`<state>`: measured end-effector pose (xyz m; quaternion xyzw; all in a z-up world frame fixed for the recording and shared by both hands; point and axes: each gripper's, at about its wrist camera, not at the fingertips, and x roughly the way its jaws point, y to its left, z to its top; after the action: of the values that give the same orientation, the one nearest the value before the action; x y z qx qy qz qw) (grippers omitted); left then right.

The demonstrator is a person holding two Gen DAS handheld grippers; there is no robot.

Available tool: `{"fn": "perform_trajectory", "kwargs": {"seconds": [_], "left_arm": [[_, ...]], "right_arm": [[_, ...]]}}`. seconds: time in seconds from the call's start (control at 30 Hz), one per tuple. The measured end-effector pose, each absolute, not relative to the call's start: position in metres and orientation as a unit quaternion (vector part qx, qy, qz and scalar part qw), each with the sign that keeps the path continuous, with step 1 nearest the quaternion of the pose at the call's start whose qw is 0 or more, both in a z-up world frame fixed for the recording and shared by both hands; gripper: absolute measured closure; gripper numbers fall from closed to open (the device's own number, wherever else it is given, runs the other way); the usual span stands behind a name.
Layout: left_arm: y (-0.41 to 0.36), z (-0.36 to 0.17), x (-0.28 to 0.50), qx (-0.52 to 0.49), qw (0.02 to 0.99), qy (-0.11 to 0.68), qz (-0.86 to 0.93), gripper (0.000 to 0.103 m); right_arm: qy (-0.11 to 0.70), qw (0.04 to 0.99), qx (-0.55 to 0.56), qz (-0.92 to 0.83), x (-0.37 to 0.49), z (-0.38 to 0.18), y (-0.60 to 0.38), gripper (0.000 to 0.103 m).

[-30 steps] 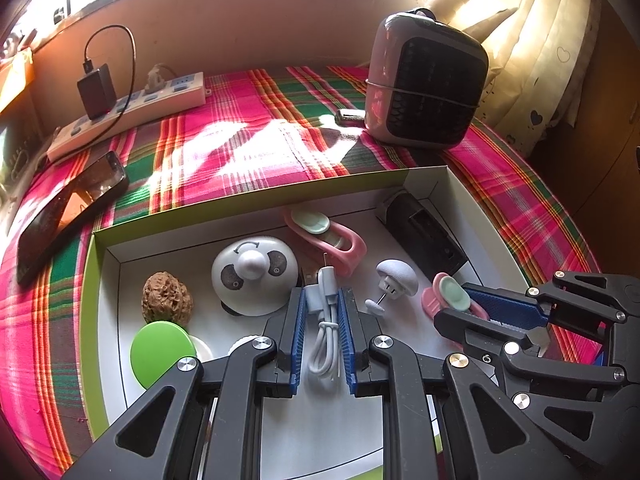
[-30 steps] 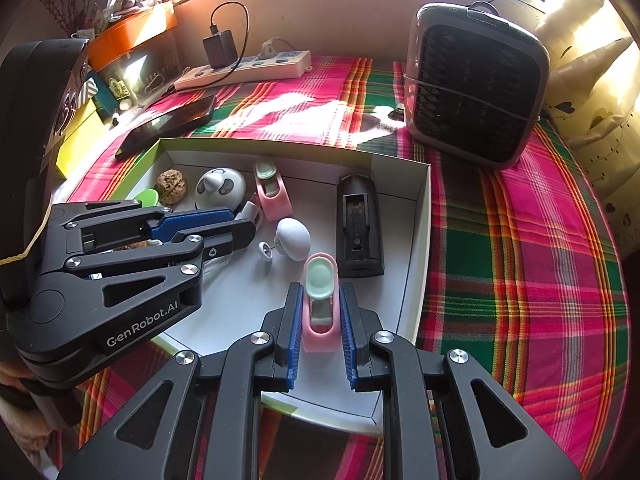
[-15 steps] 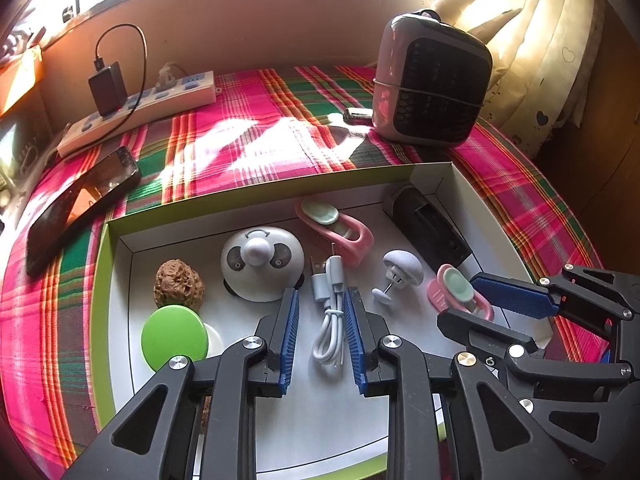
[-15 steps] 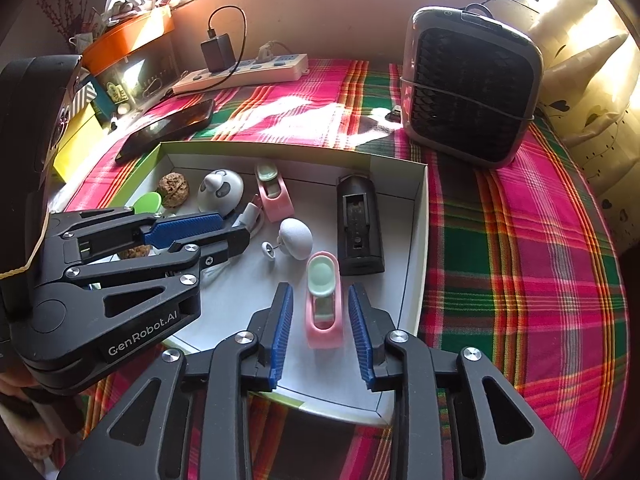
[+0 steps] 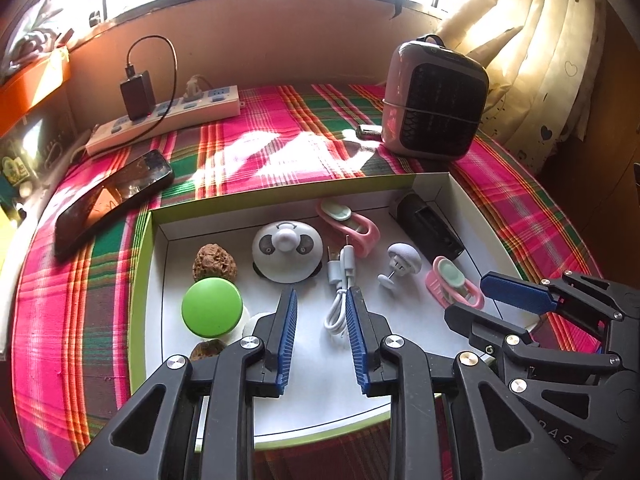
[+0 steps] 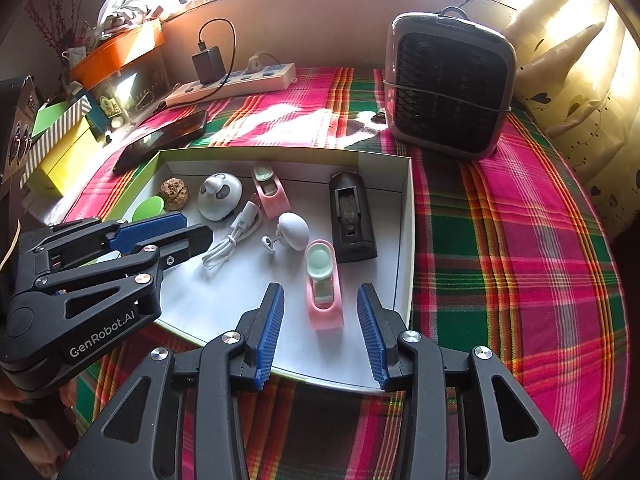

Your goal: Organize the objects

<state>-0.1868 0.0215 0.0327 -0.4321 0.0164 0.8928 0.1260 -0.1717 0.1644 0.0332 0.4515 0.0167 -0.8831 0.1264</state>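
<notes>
Legible text: "GenRobot.AI", printed in white on the black body of the left gripper [image 6: 158, 236], as seen from the right wrist view. In the left wrist view, pale letters on the body of the right gripper [image 5: 474, 300] read partly as "DAS"; the rest is cut off. No other markings are readable.

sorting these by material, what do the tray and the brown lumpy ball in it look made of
Tray: likely cardboard, matte white inside, green outside; thin folded walls. Brown lumpy ball: probably a walnut, dull woody shell with deep wrinkles.
</notes>
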Motion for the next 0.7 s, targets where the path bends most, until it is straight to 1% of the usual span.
{"fn": "perform_trajectory", "kwargs": {"seconds": [0.37, 0.47, 0.57, 0.7], "left_arm": [[0.016, 0.039, -0.167, -0.421, 0.112, 0.012, 0.9, 0.08], [0.018, 0.042, -0.159, -0.408, 0.101, 0.033, 0.907, 0.079], [0.016, 0.044, -0.153, -0.409, 0.105, 0.026, 0.906, 0.079], [0.014, 0.045, -0.142, -0.407, 0.097, 0.023, 0.908, 0.079]], "right_arm": [[0.008, 0.121, 0.433, -0.893, -0.157, 0.041, 0.165, 0.063], [0.007, 0.117, 0.428, -0.896, -0.152, 0.043, 0.165, 0.063], [0.003, 0.114, 0.422, -0.899, -0.147, 0.045, 0.166, 0.063], [-0.001, 0.111, 0.412, -0.904, -0.139, 0.05, 0.168, 0.061]]}}
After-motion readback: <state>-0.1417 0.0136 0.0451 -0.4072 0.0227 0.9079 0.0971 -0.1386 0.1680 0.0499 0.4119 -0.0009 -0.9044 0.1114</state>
